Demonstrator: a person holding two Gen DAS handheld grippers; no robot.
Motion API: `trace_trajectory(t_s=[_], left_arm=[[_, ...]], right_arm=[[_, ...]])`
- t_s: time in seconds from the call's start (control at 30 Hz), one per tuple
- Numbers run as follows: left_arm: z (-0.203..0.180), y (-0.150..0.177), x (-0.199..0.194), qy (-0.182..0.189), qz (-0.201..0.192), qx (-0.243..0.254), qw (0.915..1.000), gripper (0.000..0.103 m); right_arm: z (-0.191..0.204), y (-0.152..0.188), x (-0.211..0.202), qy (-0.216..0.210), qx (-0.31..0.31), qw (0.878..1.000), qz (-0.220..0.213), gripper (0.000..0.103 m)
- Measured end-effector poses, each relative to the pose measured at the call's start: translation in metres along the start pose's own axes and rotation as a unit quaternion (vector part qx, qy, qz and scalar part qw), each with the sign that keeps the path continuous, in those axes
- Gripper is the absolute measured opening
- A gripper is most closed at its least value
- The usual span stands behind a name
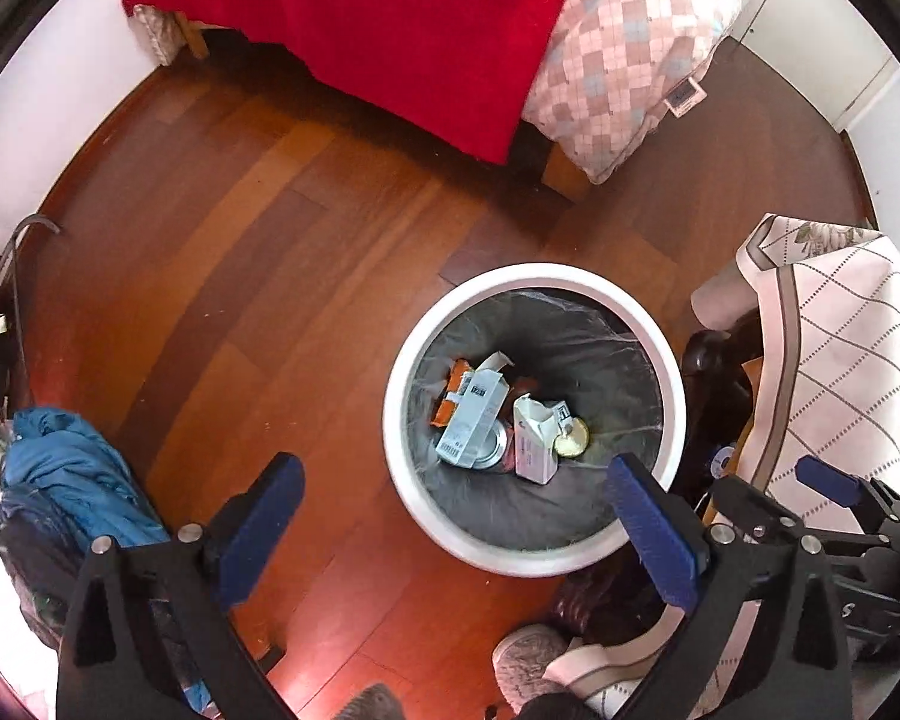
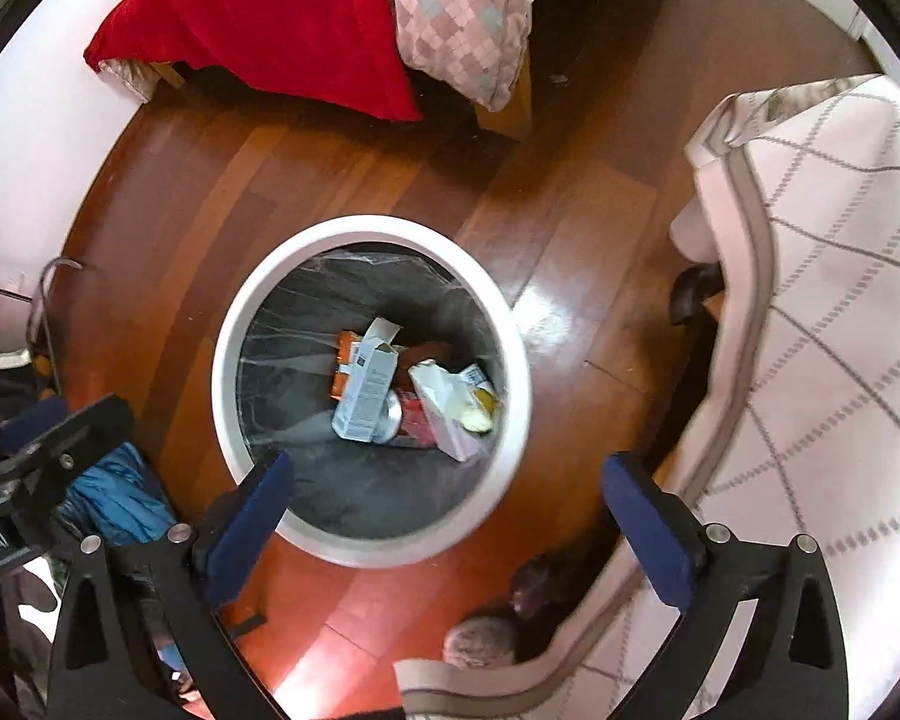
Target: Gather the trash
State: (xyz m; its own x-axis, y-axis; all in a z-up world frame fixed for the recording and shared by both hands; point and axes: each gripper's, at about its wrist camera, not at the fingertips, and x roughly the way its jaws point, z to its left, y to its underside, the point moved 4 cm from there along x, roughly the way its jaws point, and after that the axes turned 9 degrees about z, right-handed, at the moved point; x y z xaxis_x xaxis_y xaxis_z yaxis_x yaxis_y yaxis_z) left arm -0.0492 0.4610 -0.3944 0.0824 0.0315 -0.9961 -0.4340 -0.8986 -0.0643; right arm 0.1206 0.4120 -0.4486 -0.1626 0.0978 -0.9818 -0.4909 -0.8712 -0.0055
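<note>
A round white trash bin [image 1: 426,510] with a clear liner stands on the wooden floor; it also shows in the right wrist view [image 2: 228,414]. Inside lie small cardboard boxes [image 1: 474,414], an orange packet [image 1: 450,396], a tin can [image 1: 489,447] and a round yellowish lid [image 1: 572,439]. The boxes also show in the right wrist view [image 2: 369,396]. My left gripper [image 1: 455,501] is open and empty, held high above the bin's near rim. My right gripper [image 2: 447,495] is open and empty above the bin too; it also shows in the left wrist view [image 1: 840,498].
A bed with a red blanket [image 1: 402,30] and a checked quilt [image 1: 624,54] stands at the far side. A table with a white patterned cloth [image 2: 822,324] is at the right. Blue clothing [image 1: 72,480] lies left. A grey slipper [image 1: 528,666] lies near the bin.
</note>
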Motion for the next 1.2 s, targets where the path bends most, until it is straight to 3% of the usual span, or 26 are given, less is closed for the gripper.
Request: trace_trajectory(t_s=[0.27, 0.47, 0.87, 1.2], left_arm=[[0.0, 0.038, -0.063, 0.004, -0.039, 0.002, 0.9992, 0.103], [-0.008, 0.07, -0.118, 0.017, -0.072, 0.017, 0.9971, 0.103], [-0.011, 0.132, -0.242, 0.066, -0.117, 0.045, 0.9899, 0.103], [-0.007, 0.162, -0.305, 0.12, -0.117, 0.051, 0.9846, 0.103]], right_arm=[[-0.001, 0.044, -0.056, 0.012, -0.007, 0.999, -0.03, 0.103], [0.003, 0.086, -0.12, 0.005, -0.02, 0.997, -0.069, 0.103], [0.022, 0.169, -0.262, -0.069, -0.047, 0.988, -0.13, 0.103], [0.044, 0.212, -0.345, -0.13, -0.082, 0.98, -0.127, 0.103]])
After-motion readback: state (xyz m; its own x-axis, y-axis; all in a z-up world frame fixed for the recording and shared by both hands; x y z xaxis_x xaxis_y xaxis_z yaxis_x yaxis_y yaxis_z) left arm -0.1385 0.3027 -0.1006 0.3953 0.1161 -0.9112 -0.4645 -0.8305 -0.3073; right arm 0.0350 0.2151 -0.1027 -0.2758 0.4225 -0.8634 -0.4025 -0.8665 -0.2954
